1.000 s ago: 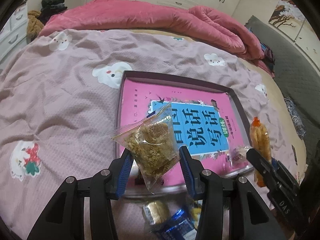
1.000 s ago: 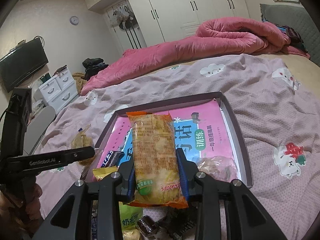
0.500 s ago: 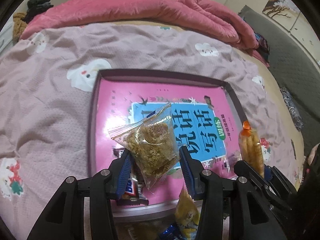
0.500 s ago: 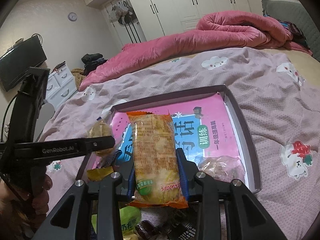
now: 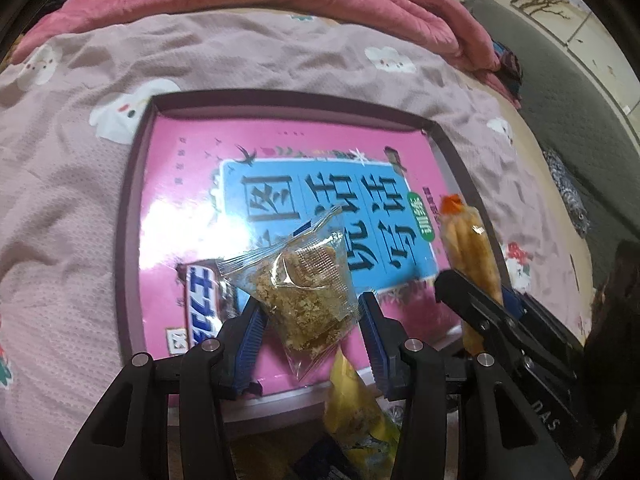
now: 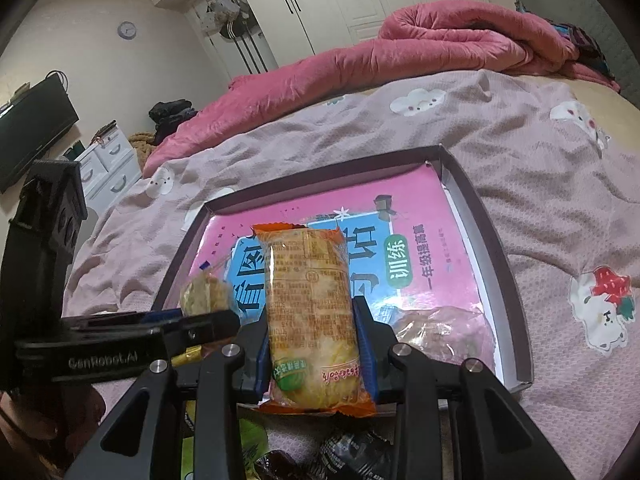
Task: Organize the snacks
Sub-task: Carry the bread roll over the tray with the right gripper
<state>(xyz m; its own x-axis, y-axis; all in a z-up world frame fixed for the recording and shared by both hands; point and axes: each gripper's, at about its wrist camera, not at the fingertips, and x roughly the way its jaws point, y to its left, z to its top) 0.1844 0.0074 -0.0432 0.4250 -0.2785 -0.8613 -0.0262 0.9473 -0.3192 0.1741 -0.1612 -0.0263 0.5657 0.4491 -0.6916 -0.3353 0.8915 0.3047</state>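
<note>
My left gripper is shut on a clear bag of brown crumbly snack and holds it over the near edge of a shallow dark-rimmed box lined with a pink book cover. My right gripper is shut on an orange-ended packet of yellow sticks, also over the box's near edge. In the left wrist view the right gripper and its packet show at right. In the right wrist view the left gripper and its bag show at left.
A Snickers bar lies in the box's near left corner and a clear bag lies near right. Loose snacks lie on the bed before the box: a yellow packet, a green one and dark wrappers. A pink duvet lies behind.
Both grippers have moved forward over the box with their packets still held. The left gripper has drifted right, closer to the right one, and the Snickers bar has come into view.
</note>
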